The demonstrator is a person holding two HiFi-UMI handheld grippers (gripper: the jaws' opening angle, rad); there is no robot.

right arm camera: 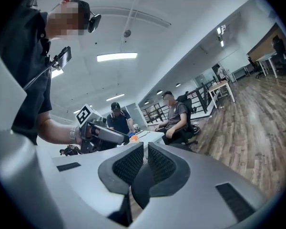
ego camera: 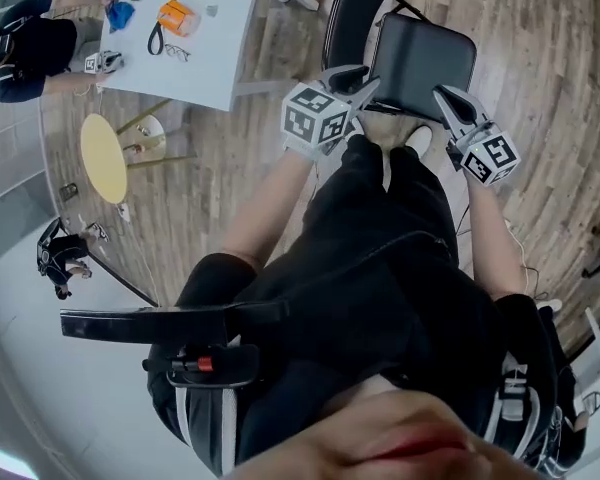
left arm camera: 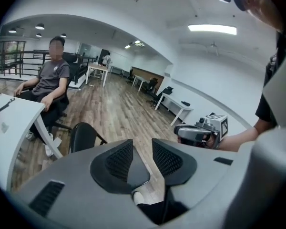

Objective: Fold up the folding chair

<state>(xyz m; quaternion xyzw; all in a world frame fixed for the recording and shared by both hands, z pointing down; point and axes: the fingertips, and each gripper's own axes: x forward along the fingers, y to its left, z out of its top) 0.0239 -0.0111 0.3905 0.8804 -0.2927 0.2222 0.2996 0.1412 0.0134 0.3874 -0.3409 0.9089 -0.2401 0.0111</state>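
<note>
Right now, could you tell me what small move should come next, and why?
Probably open the right gripper and close in on the front edge of the black padded folding chair: its seat is down, neither gripper holds it, and only the left gripper stands open.

- A white table [ego camera: 220, 38] stands ahead to my left on the wooden floor [ego camera: 540, 88].
- An orange object [ego camera: 177, 16], a blue object [ego camera: 120, 14] and glasses [ego camera: 176, 53] lie on it.
- A person in dark clothes [ego camera: 25, 43] sits at it.
- A round yellow-topped stool [ego camera: 103, 156] stands near the table.
- A person in a grey shirt [left arm camera: 52, 80] sits on an office chair.
- White desks [left arm camera: 174, 106] stand further off.
</note>
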